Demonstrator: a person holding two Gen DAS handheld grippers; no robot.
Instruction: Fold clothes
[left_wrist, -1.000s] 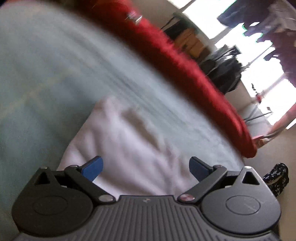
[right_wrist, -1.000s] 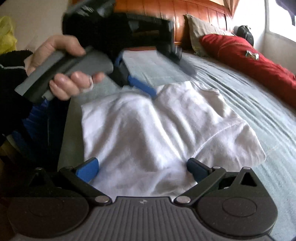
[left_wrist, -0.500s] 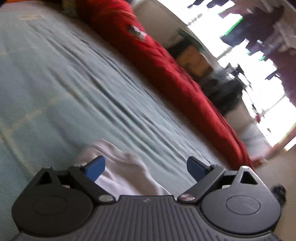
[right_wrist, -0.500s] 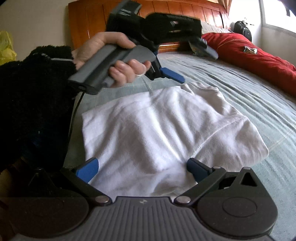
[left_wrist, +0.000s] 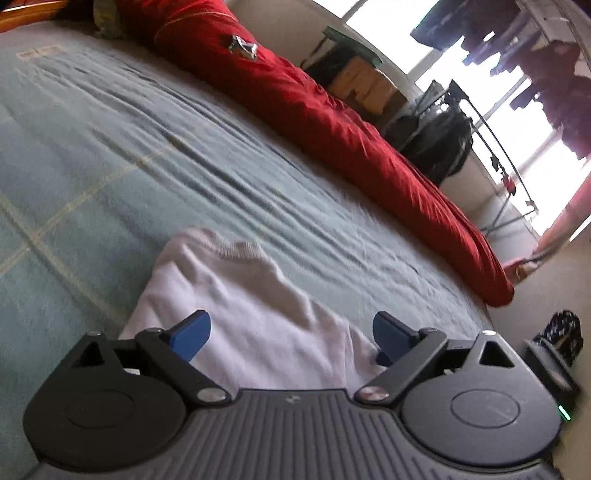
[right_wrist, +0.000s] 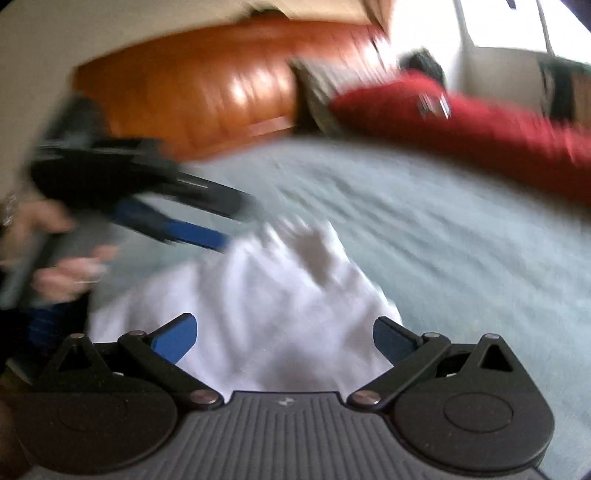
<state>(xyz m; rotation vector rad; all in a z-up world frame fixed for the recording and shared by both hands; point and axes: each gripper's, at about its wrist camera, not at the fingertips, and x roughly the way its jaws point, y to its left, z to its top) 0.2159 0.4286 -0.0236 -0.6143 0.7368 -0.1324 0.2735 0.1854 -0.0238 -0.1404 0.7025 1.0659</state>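
Black grippers, blue-tipped jaws, ribbed grey housing, silver pivot screws.

Open room is left on the bed beyond the white garment. The far side is bounded by a long red quilt, and the head by a wooden headboard.

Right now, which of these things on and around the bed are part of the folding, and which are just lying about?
Part of the job:
- white garment, lying on the bed
- left gripper, open
- right gripper, open
- teal bedspread, the folding surface

Just lying about:
- red quilt along the bed's far edge
- wooden headboard
- hanging clothes by the window
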